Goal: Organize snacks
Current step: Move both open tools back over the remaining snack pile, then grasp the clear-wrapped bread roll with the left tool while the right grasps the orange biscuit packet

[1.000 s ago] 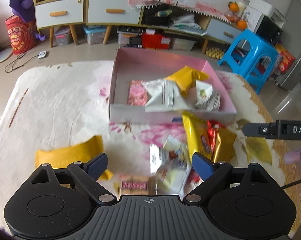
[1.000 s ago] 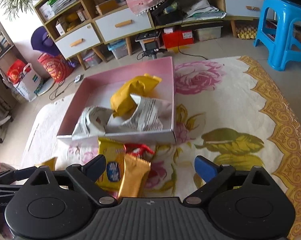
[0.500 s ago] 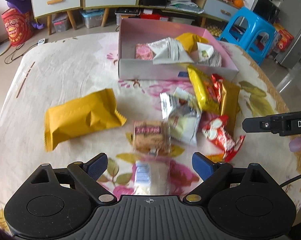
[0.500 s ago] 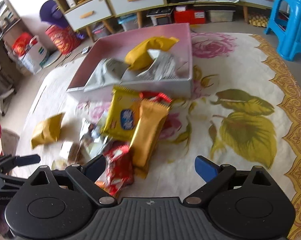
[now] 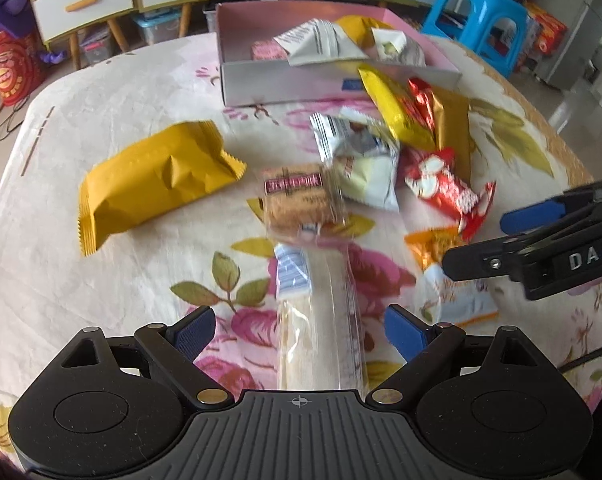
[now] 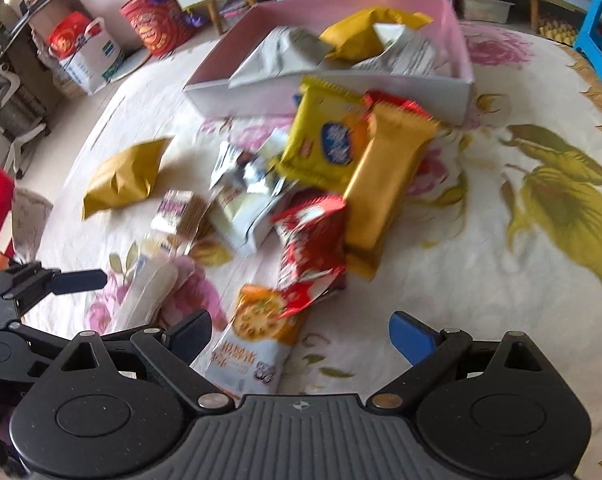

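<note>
Snacks lie scattered on a flowered tablecloth (image 5: 101, 304), near a pink box (image 5: 261, 80) at the far side that already holds several packets. The left gripper (image 5: 299, 330) hangs over the near edge with its fingers wide apart; a long clear-wrapped packet (image 5: 321, 336) lies on the cloth between them, untouched by either pad. Just beyond it sits a biscuit pack (image 5: 299, 196), and to the left, well apart, a big yellow bag (image 5: 153, 176). The right gripper (image 6: 301, 334) also has its fingers spread, with nothing held (an orange-and-white packet (image 6: 253, 332) lies below its left finger). Farther off are a red packet (image 6: 313, 236), a gold bar (image 6: 385, 184) and a yellow packet (image 6: 325, 140), overlapping in a heap against the box.
</note>
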Motion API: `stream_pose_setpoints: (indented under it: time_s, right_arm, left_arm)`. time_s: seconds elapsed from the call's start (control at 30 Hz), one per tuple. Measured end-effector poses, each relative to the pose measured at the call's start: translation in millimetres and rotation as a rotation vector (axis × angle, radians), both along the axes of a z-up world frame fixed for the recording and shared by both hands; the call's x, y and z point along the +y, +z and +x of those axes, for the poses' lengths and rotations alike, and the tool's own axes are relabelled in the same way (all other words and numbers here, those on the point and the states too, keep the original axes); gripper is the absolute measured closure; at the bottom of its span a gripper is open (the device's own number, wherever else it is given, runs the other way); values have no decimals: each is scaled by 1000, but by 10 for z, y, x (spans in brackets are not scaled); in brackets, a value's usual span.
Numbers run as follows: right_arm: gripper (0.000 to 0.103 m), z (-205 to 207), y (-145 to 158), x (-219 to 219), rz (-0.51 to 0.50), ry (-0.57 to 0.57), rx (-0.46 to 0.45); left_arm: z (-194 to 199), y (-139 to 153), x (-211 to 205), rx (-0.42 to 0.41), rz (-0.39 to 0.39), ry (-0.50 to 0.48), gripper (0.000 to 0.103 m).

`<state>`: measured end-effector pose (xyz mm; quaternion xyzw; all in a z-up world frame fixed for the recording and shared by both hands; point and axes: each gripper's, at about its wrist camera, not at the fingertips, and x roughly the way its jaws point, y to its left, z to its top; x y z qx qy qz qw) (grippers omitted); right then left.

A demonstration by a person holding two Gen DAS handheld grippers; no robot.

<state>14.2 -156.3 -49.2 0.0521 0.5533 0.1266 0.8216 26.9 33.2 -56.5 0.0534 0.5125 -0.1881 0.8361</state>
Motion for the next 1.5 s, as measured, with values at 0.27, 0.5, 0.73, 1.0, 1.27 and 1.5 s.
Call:
stream_pose_setpoints:
  time_s: [0.27, 0.5, 0.73, 1.0, 1.27, 1.5]
  right_arm:
    - [16, -117, -44, 160, -65, 39, -103]
    - [25, -236, -73, 308, -157, 130, -171]
    - [41, -320, -64, 339, -219, 196, -202]
    - [67, -379, -13, 266, -226, 222, -218]
    - [72, -362, 17, 178, -181, 217, -187]
    - [72, -304, 62, 46, -128, 161, -138]
  left_arm:
    - [-81, -48, 7, -16, 30, -64, 12]
    - [-97, -17, 3, -28, 32, -70, 28]
    - [-98, 10, 16, -32, 20, -58, 44]
    - [-93, 30, -30, -39, 18, -60, 64]
    - [-79, 91, -30, -63, 18, -42, 80]
    - [-56, 126, -1, -56, -5, -22, 83]
